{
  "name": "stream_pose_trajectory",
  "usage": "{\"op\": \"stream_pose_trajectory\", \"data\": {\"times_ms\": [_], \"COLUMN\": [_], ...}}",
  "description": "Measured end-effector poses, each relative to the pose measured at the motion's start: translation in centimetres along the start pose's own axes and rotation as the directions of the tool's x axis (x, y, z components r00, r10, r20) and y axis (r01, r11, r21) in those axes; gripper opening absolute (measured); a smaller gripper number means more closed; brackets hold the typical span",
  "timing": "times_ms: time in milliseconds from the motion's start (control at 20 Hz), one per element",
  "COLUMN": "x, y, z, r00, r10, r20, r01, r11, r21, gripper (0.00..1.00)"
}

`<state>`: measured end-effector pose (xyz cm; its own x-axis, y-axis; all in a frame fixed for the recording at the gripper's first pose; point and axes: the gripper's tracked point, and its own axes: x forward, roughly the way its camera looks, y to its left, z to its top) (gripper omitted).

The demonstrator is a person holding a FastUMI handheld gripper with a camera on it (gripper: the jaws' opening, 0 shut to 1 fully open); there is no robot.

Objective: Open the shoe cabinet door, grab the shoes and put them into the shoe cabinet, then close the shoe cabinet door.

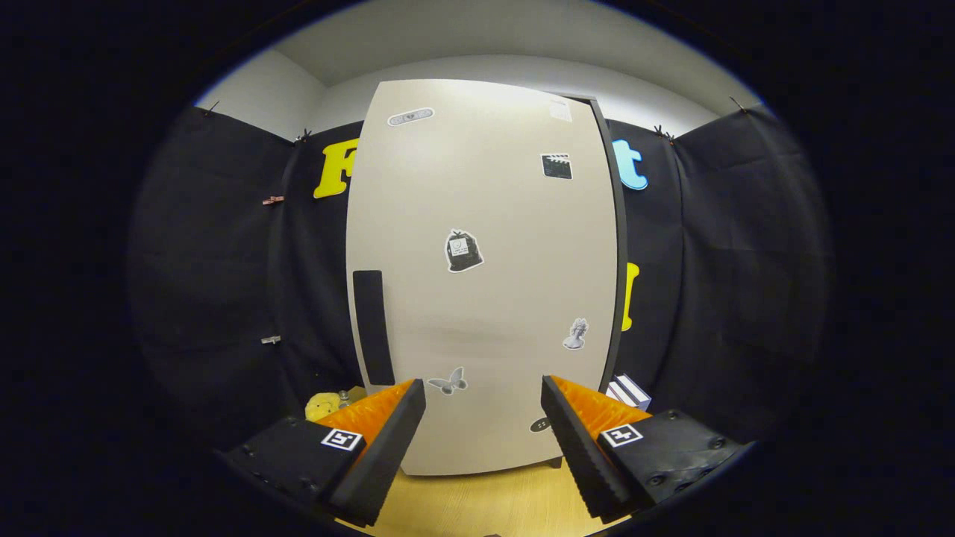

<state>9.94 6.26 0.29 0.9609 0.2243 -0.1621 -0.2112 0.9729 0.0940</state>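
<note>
My gripper [483, 406] is spread apart and holds nothing, facing the closed shoe cabinet door [485, 283] just ahead. I judge the door stiff and light, so I would take the dark handle strip [373, 327] at its left edge.

Rides on the gripper [483, 429], looking forward along its two spread fingers, empty between them. Faces squarely and close onto the tall beige stickered shoe cabinet door [485, 283], from low above the light wooden floor [477, 503] before that door.

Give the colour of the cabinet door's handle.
Black handle on the beige door, gripper view.
</note>
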Motion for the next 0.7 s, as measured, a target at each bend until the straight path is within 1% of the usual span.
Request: {"op": "stream_pose_trajectory", "data": {"times_ms": [450, 700], "x": [0.5, 0.5], "y": [-1.1, -1.6], "z": [1.0, 1.5], "r00": [0.999, 0.999], "r10": [0.001, -0.011], "r20": [0.032, 0.047], "r01": [-0.001, 0.01], "r11": [1.0, 0.999], "r21": [0.001, 0.033], "gripper": [1.0, 1.0]}}
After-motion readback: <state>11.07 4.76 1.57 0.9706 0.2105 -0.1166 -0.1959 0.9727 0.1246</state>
